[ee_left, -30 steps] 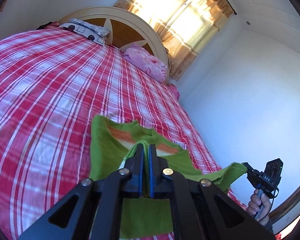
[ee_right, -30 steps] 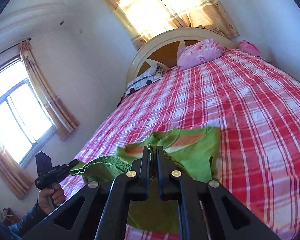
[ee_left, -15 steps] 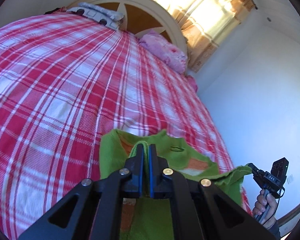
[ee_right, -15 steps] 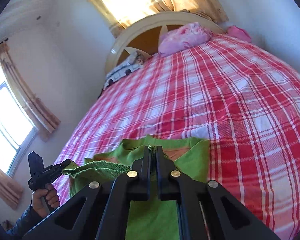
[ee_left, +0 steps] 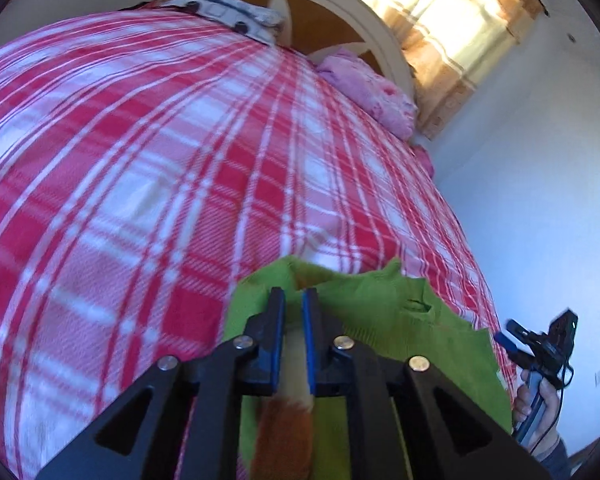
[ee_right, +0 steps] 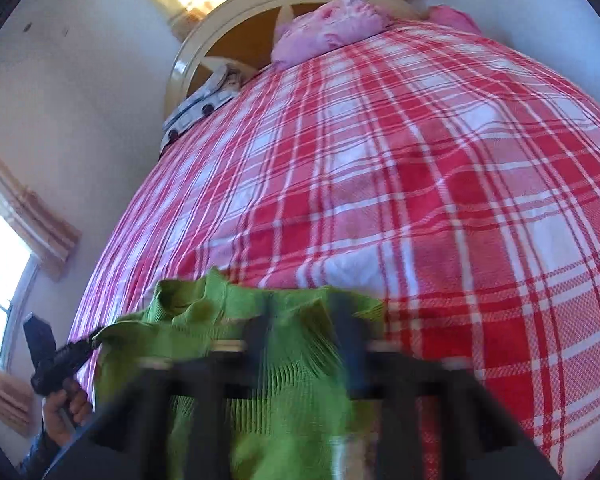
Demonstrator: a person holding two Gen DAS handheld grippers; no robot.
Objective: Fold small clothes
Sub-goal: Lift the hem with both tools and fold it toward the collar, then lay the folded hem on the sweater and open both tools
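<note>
Green knit was all over the bottom of both views, a small green garment (ee_left: 384, 320) with an orange-and-cream patch, lying on the red plaid bed (ee_left: 148, 168) near its foot edge. Left gripper (ee_left: 293, 300) first: its blue-padded fingers were parted a little, with the cloth's edge bunched right at the tips and the orange strip running under the gap. I honestly couldn't tell if the pads were pinching anything or had just let go.

From that camera the garment stretched toward 3 o'clock, where the right gripper (ee_left: 514, 340) showed with its fingers apart and the cloth just beside the tips, apparently not in them.

In the right wrist view the own fingers were a dark blur, so no real call there. The green garment (ee_right: 260, 360) filled 6 o'clock, ribbed and rumpled, its long axis running across toward 9 o'clock, where the left gripper (ee_right: 94, 338) touched its far corner.

So the piece lay crosswise between the two hands, each about equally near one end. My guess: the next move hinges on both ends going forward together toward the headboard (ee_right: 228, 20).
</note>
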